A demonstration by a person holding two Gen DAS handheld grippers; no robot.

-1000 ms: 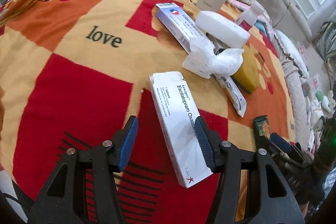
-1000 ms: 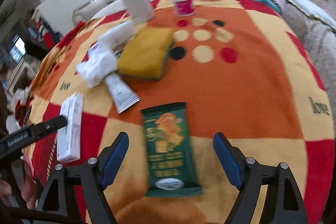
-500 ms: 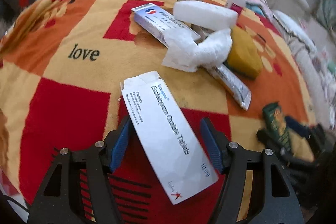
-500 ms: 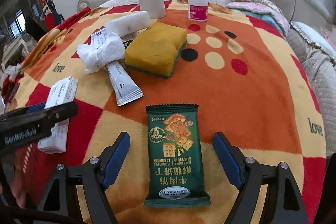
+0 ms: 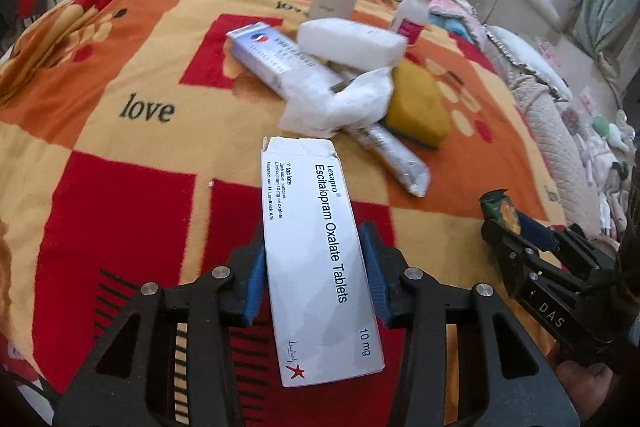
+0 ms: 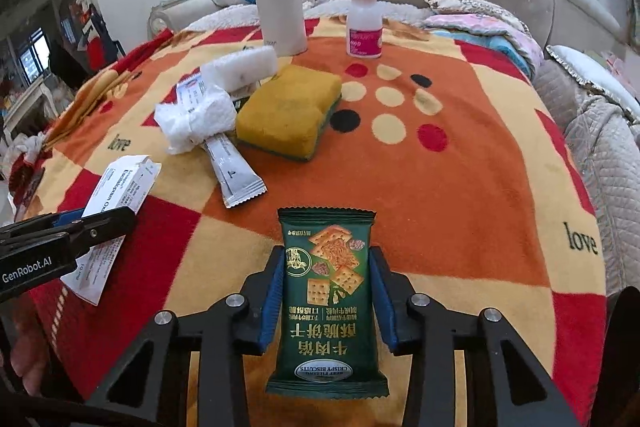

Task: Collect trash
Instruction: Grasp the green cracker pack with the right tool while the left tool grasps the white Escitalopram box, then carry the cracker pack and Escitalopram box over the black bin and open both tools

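White tablet box [image 5: 320, 259] clamped in left tongs [image 5: 316, 271]; right tongs [image 6: 326, 291] (level) pinch biscuit packet [image 6: 328, 303].

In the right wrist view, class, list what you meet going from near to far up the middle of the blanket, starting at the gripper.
Right gripper closed on the green biscuit packet → yellow sponge → white flask standing at the far edge.

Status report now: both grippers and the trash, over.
Left gripper shut on tablet box. Right gripper shut on biscuit wrapper. Tissue, sachet remain on blanket. Nothing blocking.
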